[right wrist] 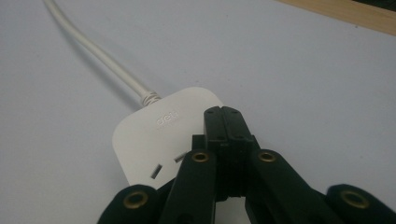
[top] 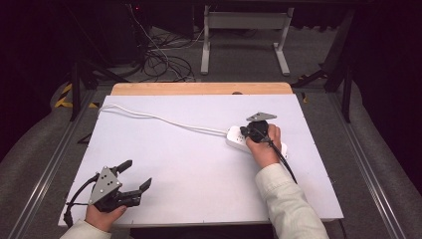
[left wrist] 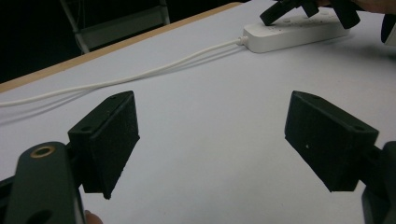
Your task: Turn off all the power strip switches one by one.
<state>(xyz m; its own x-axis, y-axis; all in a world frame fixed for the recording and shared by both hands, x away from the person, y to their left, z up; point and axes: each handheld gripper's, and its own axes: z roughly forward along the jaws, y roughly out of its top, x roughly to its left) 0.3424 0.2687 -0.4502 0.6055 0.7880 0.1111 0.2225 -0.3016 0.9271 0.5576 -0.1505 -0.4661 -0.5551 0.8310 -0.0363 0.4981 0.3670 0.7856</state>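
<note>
A white power strip (top: 234,137) lies flat at the right middle of the white table (top: 189,169), and its white cable (top: 159,118) runs off to the far left corner. My right gripper (top: 247,133) is shut, jaws pressed together with nothing between them. Its tips (right wrist: 223,112) point down at the top face of the strip (right wrist: 154,135), close to the cable end (right wrist: 147,98); whether they touch it I cannot tell. My left gripper (top: 139,173) is held low over the near left of the table. It is open (left wrist: 212,135), with bare table between the jaws.
The far edge of the table is bare wood (top: 199,88). Behind the table, loose cables (top: 164,59) lie on the floor beside a white metal frame (top: 244,40). Metal rails (top: 54,159) run along both sides of the table.
</note>
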